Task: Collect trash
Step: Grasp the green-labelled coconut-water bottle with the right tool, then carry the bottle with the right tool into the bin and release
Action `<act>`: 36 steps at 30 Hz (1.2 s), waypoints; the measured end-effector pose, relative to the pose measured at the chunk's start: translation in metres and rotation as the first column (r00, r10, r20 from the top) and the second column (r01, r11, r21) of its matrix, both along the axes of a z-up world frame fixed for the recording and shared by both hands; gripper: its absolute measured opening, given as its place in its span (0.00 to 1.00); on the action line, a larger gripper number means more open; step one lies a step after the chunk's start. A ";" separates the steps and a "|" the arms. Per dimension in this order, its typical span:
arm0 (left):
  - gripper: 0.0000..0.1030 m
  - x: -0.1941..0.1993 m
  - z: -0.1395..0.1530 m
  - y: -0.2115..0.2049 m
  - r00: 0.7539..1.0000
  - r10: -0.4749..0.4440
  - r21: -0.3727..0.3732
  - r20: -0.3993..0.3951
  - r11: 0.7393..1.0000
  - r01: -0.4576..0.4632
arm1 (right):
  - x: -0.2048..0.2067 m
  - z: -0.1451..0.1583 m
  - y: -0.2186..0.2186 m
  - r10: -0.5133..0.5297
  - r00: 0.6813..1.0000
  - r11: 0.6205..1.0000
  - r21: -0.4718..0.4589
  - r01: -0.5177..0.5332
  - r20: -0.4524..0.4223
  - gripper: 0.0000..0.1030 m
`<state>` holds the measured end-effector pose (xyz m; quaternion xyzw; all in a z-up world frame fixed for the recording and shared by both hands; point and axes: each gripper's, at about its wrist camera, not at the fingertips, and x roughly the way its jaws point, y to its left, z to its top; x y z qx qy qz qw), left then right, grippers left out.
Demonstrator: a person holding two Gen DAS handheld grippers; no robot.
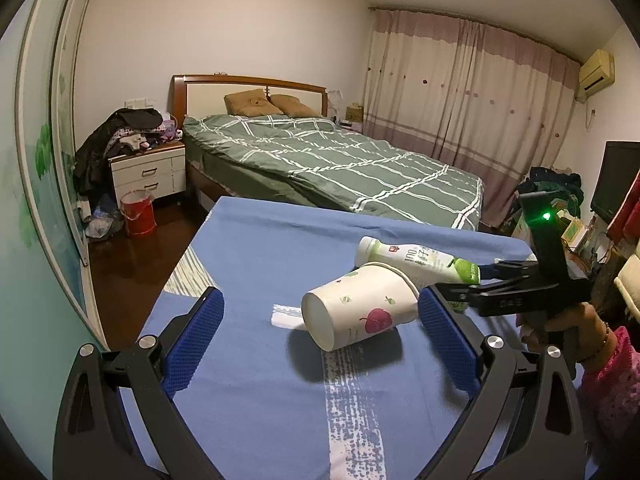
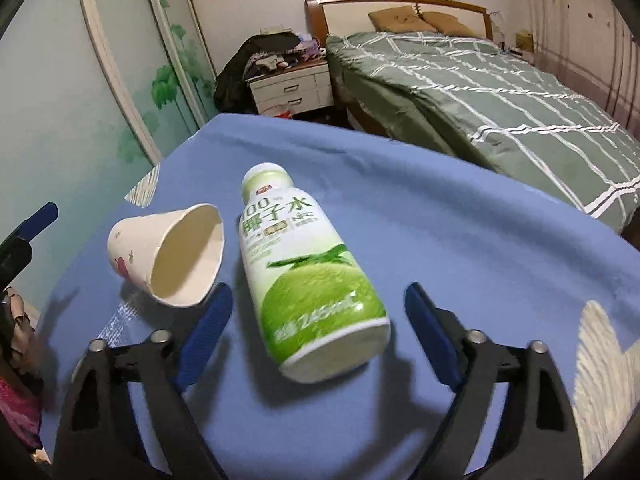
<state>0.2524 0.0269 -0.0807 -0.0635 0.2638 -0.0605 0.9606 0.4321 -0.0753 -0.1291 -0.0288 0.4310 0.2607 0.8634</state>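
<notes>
On the blue cloth-covered table [image 2: 440, 220] lay a white plastic bottle [image 2: 304, 276] on its side, its glossy label printed with a green coconut, "100" and the Chinese characters "椰子水", and pale lettering near its base that looked like "245mL", though it was blurred. Just beside the bottle, on the side away from the bed, a white paper cup [image 2: 168, 256] printed with a red apple and small green leaves also lay tipped over, its open mouth turned toward the bottle's shoulder.

The right gripper [image 2: 320, 320], black with blue dimpled rubber pads, straddled the bottle's wide base; its jaws stood spread, and a gap showed on either side, with neither pad touching the plastic. The left gripper [image 1: 320, 336], of the same make, hung before the cup's flat bottom, jaws wide apart and pinching nothing. Beyond the bottle stood a bed under a green quilt [image 1: 340, 160] checked with white lines.
</notes>
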 end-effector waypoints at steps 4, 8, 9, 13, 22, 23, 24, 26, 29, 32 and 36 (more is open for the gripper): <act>0.93 0.001 -0.001 0.000 1.000 0.000 0.002 -0.004 1.000 0.000 | -0.009 0.003 -0.003 -0.019 1.000 1.000 0.017 0.019 -0.017 0.56; 0.93 0.002 -0.002 0.001 1.000 -0.004 -0.007 -0.003 1.000 0.004 | -0.035 0.025 -0.020 -0.052 0.999 0.996 0.072 0.051 0.010 0.53; 0.93 0.002 -0.002 0.000 1.000 -0.005 -0.006 -0.002 1.000 0.005 | -0.041 0.029 -0.025 -0.060 0.998 0.995 0.086 0.058 0.014 0.48; 0.93 -0.001 -0.001 -0.002 1.000 -0.011 0.001 0.013 1.000 0.011 | -0.075 0.048 -0.045 -0.121 0.992 0.988 0.105 0.117 0.032 0.48; 0.93 -0.007 0.000 -0.010 0.999 -0.036 0.015 0.030 0.999 0.036 | -0.166 0.075 -0.103 -0.263 0.964 0.948 0.194 0.253 0.027 0.48; 0.93 -0.008 0.001 -0.012 0.998 -0.044 0.018 0.033 0.999 0.043 | -0.182 0.079 -0.116 -0.298 0.954 0.936 0.205 0.285 0.036 0.48; 0.93 -0.009 0.001 -0.013 0.998 -0.046 0.023 0.036 0.999 0.045 | -0.191 0.082 -0.125 -0.323 0.945 0.928 0.211 0.308 0.041 0.48; 0.93 -0.010 0.002 -0.017 0.998 -0.055 0.035 0.038 0.998 0.054 | -0.219 0.089 -0.155 -0.415 0.909 0.892 0.217 0.396 0.046 0.48; 0.93 -0.012 0.002 -0.021 0.997 -0.065 0.040 0.039 0.997 0.063 | -0.251 0.098 -0.196 -0.523 0.850 0.834 0.240 0.496 0.061 0.48; 0.93 -0.014 0.002 -0.022 0.997 -0.070 0.042 0.040 0.997 0.068 | -0.280 0.106 -0.233 -0.618 0.781 0.772 0.252 0.584 0.084 0.48; 0.93 -0.014 0.001 -0.024 0.997 -0.072 0.047 0.037 0.996 0.070 | -0.303 0.103 -0.277 -0.718 0.691 0.685 0.258 0.681 0.084 0.48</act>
